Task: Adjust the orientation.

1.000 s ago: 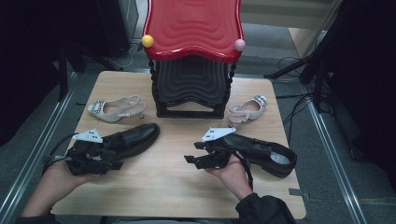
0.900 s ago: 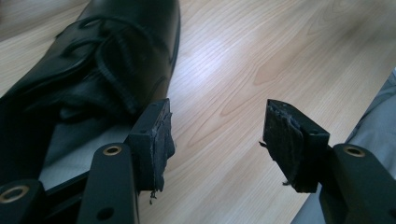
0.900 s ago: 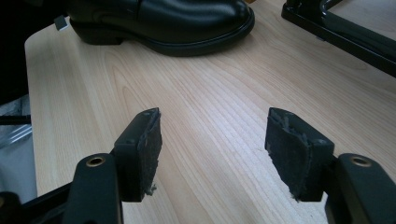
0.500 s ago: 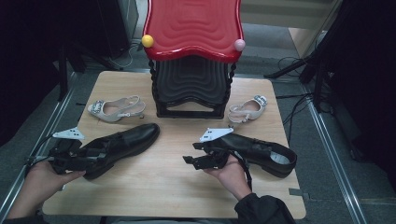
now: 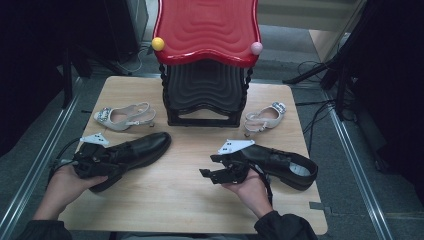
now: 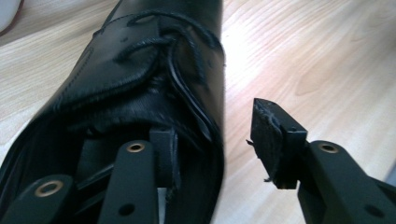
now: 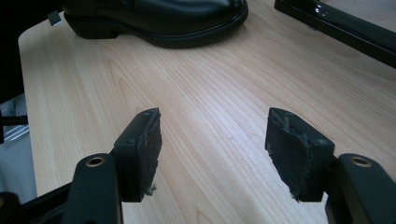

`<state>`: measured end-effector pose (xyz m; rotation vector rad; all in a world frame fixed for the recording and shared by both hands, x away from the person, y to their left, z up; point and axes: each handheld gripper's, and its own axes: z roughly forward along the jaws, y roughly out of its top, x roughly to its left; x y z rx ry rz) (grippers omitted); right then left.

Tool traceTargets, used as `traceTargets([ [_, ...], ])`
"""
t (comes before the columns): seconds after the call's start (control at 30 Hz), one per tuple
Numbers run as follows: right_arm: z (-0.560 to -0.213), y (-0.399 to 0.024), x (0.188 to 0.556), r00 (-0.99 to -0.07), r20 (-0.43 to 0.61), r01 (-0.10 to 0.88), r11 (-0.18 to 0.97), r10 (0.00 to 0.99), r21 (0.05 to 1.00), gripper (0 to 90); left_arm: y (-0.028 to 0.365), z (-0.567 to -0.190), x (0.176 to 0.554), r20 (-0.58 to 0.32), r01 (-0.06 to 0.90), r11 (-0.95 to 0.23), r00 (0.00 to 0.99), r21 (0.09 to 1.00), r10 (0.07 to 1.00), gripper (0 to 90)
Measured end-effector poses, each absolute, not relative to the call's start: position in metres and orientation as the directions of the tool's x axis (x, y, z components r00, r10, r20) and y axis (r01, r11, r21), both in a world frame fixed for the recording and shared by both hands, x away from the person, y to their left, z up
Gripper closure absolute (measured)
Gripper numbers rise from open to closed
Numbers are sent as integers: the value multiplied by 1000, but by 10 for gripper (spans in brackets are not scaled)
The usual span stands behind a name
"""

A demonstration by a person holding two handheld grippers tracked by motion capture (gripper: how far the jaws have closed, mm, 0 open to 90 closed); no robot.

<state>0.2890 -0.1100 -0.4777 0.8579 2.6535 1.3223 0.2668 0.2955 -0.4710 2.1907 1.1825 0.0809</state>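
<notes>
Reaching into the black shoe on the near left of the red and black rack, the left hand-held gripper has one jaw inside the heel opening and one jaw outside the shoe's side wall. Its jaws have just been closing, and the wall sits between them. In the left gripper view the outer pad is apart from the leather, so the left hand-held gripper is open around the shoe wall and not pinching it yet.

The right hand-held gripper rests in front of the rack, a bit to its right, with jaws wide apart and nothing between them. Just beside it lies the other black shoe.

I think the job is putting shoes on the rack. The rack looks bare, so nothing is put away yet. All the shoes lie on the worktop. The first grab is just starting.

Counting:
- Two black shoes, both in front of the rack.
- Two pale sandals, one left of the rack and one right of it.
- One rack, with a yellow ball and a pink ball on its front corners.
</notes>
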Motion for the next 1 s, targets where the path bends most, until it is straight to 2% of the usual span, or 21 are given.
traceTargets([
  [0.27, -478, -121, 286, -826, 200, 475, 459, 527, 751, 368, 291, -473, 279, -243, 734, -397, 597, 552, 765, 711],
  [0.4, -478, -124, 285, -822, 199, 477, 453, 534, 753, 368, 291, -471, 281, -279, 747, -381, 591, 545, 757, 771],
  [0.67, -478, -129, 281, -813, 197, 483, 448, 548, 752, 368, 282, -462, 285, -300, 742, -382, 603, 551, 739, 789],
  [1.0, -479, -139, 277, -797, 201, 498, 433, 570, 751, 367, 245, -452, 287, -302, 703, -428, 662, 568, 686, 785],
])
